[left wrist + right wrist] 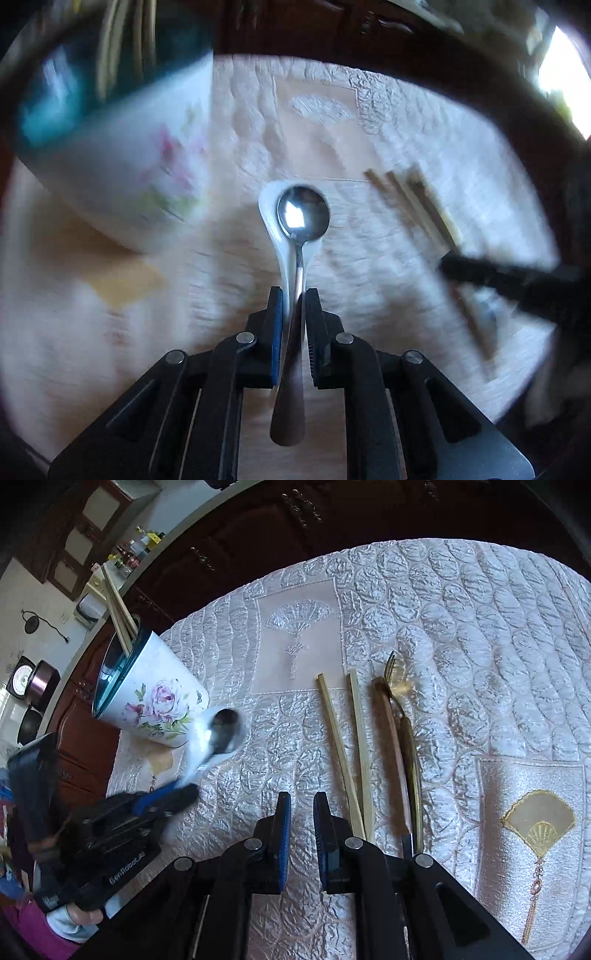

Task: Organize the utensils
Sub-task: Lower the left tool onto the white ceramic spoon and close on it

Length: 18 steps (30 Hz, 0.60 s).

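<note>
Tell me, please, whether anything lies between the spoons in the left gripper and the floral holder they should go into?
Nothing visible does. The left gripper holds the spoons clear of the tablecloth, and the floral holder stands just beside them. Chopsticks already lean inside it, but much of its mouth looks free.

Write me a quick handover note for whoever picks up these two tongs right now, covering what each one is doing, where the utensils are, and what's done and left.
Left tongs: shut on two spoons, a metal spoon nested on a white spoon, held near the floral holder.
Right tongs: shut, nothing held, over the quilted cloth.
Done: some chopsticks already stand in the holder.
Left: drop the spoons in, then collect the two loose chopsticks, the brown-handled utensil and the gold fork lying on the cloth ahead of the right tongs.
</note>
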Tool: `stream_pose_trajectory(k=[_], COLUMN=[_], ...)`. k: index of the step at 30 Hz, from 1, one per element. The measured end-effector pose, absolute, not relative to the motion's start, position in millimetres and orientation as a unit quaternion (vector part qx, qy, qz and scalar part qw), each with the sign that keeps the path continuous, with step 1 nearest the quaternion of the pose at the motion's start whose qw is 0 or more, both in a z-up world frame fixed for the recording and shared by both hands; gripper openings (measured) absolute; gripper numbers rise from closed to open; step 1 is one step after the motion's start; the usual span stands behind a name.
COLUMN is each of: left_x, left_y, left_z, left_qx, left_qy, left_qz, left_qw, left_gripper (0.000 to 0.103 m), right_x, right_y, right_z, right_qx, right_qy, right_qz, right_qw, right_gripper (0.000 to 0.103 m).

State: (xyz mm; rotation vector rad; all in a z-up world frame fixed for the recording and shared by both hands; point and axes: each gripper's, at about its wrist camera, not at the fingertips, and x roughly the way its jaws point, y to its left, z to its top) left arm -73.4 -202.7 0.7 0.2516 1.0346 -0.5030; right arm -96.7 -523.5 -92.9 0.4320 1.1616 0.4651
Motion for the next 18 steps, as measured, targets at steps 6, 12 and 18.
stream_pose_trajectory(k=[6, 12, 18], left_x=[-139.5, -137.4, -116.4], left_y=[-233.1, -210.8, -178.7], left_z=[8.1, 3.6, 8.9], left_qx=[0.353, 0.265, 0.171], left_qy=[0.345, 0.416, 0.464], left_qz=[-0.236, -0.302, -0.299], left_qw=[0.837, 0.816, 0.816], left_gripper=[0.010, 0.011, 0.019], right_x=[-104.0, -109.0, -108.3], right_y=[-546.4, -551.1, -544.5], right_z=[-93.1, -87.3, -86.1], right_qx=[0.215, 0.209, 0.207], right_qy=[0.543, 0.539, 0.538], right_qz=[0.205, 0.204, 0.215], right_qw=[0.786, 0.790, 0.788], right_gripper=[0.012, 0.017, 0.017])
